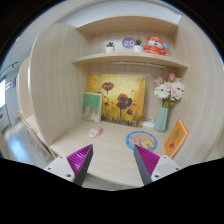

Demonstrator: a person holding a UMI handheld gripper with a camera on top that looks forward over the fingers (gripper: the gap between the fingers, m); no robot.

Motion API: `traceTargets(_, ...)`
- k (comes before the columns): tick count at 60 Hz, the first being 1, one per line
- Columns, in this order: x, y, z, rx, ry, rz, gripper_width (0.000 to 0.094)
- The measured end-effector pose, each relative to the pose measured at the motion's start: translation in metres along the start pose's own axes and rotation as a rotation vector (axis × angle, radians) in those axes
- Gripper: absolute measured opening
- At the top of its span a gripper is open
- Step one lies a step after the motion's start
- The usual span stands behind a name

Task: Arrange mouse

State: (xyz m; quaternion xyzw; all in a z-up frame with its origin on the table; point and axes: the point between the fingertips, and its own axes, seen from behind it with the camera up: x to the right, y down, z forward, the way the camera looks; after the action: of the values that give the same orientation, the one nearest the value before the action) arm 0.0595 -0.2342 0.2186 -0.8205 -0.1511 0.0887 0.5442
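Observation:
A small pink mouse (pixel 96 131) lies on the light wooden desk (pixel 105 155), well beyond my left finger. To its right, a round colourful mouse pad (pixel 139 141) lies flat just ahead of my right finger. My gripper (pixel 113 152) is open above the near part of the desk. Nothing is between its magenta pads (pixel 78 160), and both fingers are apart from the mouse.
A yellow flower painting (pixel 115 97) and a small green picture (pixel 92 105) lean on the back wall. A teal vase (pixel 162 119) of flowers and an orange card (pixel 176 138) stand at the right. A shelf (pixel 130 58) above holds a plant, a clock and a red toy.

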Motion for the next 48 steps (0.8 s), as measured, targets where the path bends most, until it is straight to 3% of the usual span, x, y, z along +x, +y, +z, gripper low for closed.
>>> traceTargets(8,-0.009,0.034,0.012,-0.053,0.017,0.021,0.0818)
traceTargets(29,-0.119,0.149,0.11,-0.314,-0.01,0.044,0.0826)
traceTargets(37,-0.149,0.147,0.179,-0.362,0.001,0.062,0.083)
traceTargets(48,-0.144,0.106,0.276,-0.343,0.095,0.105,0.0829)
